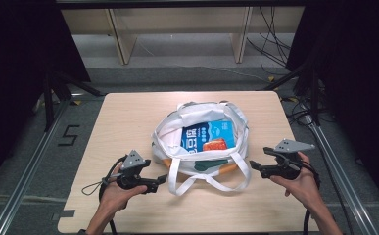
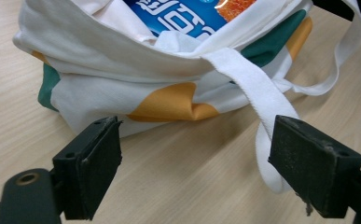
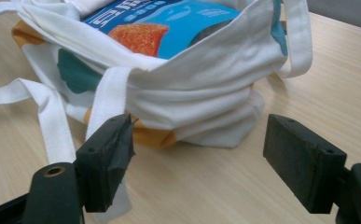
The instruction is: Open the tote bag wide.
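Your tote bag (image 1: 201, 139) sits mid-surface, its strap loop (image 1: 211, 178) trailing toward 6 o'clock. Left gripper (image 1: 161, 180) at 8 and right gripper (image 1: 252, 165) at 4 flank it, jaws wide, empty; left lies nearer the strap.

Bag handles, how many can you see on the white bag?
2. One handle loops out onto the table at the bag's near side, between the two grippers; the other handle lies over the bag's far rim.

You see a soft white cloth tote bag (image 1: 197, 147), a glossy blue plastic snack packet (image 1: 209, 134), a matt pale wood-grain table (image 1: 128, 117).
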Demonstrator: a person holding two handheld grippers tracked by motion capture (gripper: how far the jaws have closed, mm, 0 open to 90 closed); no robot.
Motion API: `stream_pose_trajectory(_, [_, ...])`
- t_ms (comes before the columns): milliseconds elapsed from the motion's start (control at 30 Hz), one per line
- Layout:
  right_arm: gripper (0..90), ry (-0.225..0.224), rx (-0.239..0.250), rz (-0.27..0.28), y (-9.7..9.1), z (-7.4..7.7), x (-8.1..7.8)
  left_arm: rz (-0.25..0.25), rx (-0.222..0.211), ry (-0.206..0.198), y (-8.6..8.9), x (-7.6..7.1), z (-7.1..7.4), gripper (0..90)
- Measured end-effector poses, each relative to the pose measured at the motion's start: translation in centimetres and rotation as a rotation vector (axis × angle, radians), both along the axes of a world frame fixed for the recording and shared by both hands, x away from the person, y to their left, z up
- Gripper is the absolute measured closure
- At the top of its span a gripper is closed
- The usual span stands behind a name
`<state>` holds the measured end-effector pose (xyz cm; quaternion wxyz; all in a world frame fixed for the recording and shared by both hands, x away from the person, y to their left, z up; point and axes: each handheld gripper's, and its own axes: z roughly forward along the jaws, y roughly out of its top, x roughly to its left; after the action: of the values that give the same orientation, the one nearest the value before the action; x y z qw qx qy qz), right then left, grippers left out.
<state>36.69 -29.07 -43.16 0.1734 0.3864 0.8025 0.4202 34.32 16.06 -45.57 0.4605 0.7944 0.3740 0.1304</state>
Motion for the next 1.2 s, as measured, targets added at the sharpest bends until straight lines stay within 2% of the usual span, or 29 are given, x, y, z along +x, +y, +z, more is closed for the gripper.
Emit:
stream_pose_trajectory(33, [24.5,-0.021,-0.016,0.008,-0.1,0.0,0.0,0.004,-0.002,-0.003,-0.1,-0.2,-0.1,15.6])
stream_pose_trajectory(100, [23.1,-0.030,-0.011,0.006,-0.1,-0.1,-0.3,0.012,-0.015,-0.007,-0.2,-0.4,-0.3,15.3])
stream_pose_trajectory(133, [22.6,-0.036,-0.005,0.008,-0.1,-0.2,-0.3,0.009,0.000,-0.011,0.0,-0.5,-0.4,15.3])
stream_pose_trajectory(200, [22.7,-0.014,-0.006,0.002,-0.2,-0.2,-0.8,0.025,-0.018,-0.001,-0.2,-0.9,-0.8,15.2])
stream_pose_trajectory(233, [23.0,-0.045,-0.014,0.015,-0.4,-0.3,-0.9,0.019,-0.005,-0.003,-0.1,-1.1,-0.9,15.2])
stream_pose_trajectory(267, [23.2,-0.010,-0.001,0.006,-0.3,-0.4,-1.3,0.017,-0.016,-0.001,-0.2,-1.3,-1.0,15.2])
stream_pose_trajectory(300, [23.1,-0.038,-0.011,0.012,-0.4,-0.6,-1.4,0.009,-0.013,0.001,-0.2,-1.5,-1.1,15.2])
stream_pose_trajectory(400, [23.0,-0.011,0.002,0.000,-0.6,-1.0,-1.9,0.005,-0.011,-0.001,-0.2,-2.1,-1.4,15.2])
stream_pose_trajectory(433, [23.0,-0.035,-0.010,0.017,-0.8,-1.1,-1.9,0.008,-0.016,-0.006,-0.3,-2.2,-1.6,15.2])
stream_pose_trajectory(467, [23.0,-0.013,0.000,0.006,-0.7,-1.2,-2.3,0.011,-0.015,-0.001,-0.4,-2.4,-1.7,15.2])
stream_pose_trajectory(500, [22.9,-0.050,-0.007,0.018,-0.8,-1.3,-2.2,0.011,0.001,-0.005,-0.5,-2.5,-1.7,15.2])
stream_pose_trajectory(533, [22.8,-0.002,0.011,0.005,-0.6,-1.3,-2.6,0.006,-0.001,-0.005,-0.7,-2.6,-1.9,15.2])
stream_pose_trajectory(567, [22.6,-0.043,-0.002,0.014,-0.6,-1.5,-2.6,0.000,0.027,-0.006,-0.6,-2.7,-2.0,15.2])
stream_pose_trajectory(600, [22.5,-0.015,0.008,0.005,-0.5,-1.5,-2.9,0.003,0.004,-0.005,-0.8,-2.8,-2.2,15.2])
stream_pose_trajectory(633, [22.4,-0.036,0.000,0.017,-0.6,-1.7,-2.9,-0.006,0.017,-0.001,-0.8,-2.9,-2.3,15.2])
stream_pose_trajectory(667, [22.4,-0.041,-0.008,0.020,-0.6,-1.7,-3.0,0.004,0.001,-0.004,-1.0,-3.1,-2.5,15.2])
stream_pose_trajectory(700, [22.4,-0.013,-0.001,0.013,-0.5,-1.8,-3.4,-0.004,0.013,-0.004,-1.0,-3.2,-2.6,15.2])
stream_pose_trajectory(733, [22.6,-0.032,-0.005,0.016,-0.5,-1.9,-3.4,-0.004,0.004,-0.003,-1.2,-3.4,-2.8,15.2])
stream_pose_trajectory(767, [23.0,-0.025,0.005,0.018,-0.5,-2.1,-3.8,-0.016,0.027,0.003,-1.2,-3.5,-2.8,15.2])
stream_pose_trajectory(800, [23.1,-0.041,-0.015,0.026,-0.6,-2.2,-3.8,-0.021,0.043,-0.001,-1.2,-3.6,-2.9,15.2])
stream_pose_trajectory(833, [23.2,-0.030,-0.009,0.018,-0.5,-2.4,-4.2,-0.014,0.022,-0.003,-1.4,-3.7,-3.0,15.2])
stream_pose_trajectory(900, [23.7,-0.015,-0.006,0.013,-0.5,-2.6,-4.7,-0.015,0.021,0.001,-1.6,-3.9,-3.2,15.2])
stream_pose_trajectory(933, [23.8,-0.028,-0.017,0.025,-0.6,-2.8,-4.6,-0.030,0.047,0.001,-1.5,-3.9,-3.2,15.2])
stream_pose_trajectory(1000, [24.0,-0.013,-0.015,0.021,-0.6,-3.0,-4.9,-0.034,0.046,0.004,-1.7,-4.0,-3.3,15.2])
stream_pose_trajectory(1033, [24.1,-0.019,-0.021,0.040,-0.7,-3.2,-4.9,-0.025,0.036,0.004,-1.8,-4.1,-3.4,15.2])
stream_pose_trajectory(1100, [24.1,0.018,-0.015,0.031,-0.6,-3.4,-5.3,-0.029,0.042,0.003,-1.8,-4.3,-3.4,15.2])
stream_pose_trajectory(1133, [24.1,-0.004,-0.023,0.032,-0.7,-3.4,-5.3,-0.027,0.057,-0.002,-1.7,-4.4,-3.4,15.2])
stream_pose_trajectory(1167, [24.1,0.023,-0.014,0.025,-0.6,-3.5,-5.6,-0.029,0.064,-0.006,-1.7,-4.4,-3.4,15.2])
stream_pose_trajectory(1200, [24.1,-0.002,-0.034,0.045,-0.8,-3.6,-5.4,-0.017,0.050,-0.001,-1.8,-4.6,-3.6,15.2])
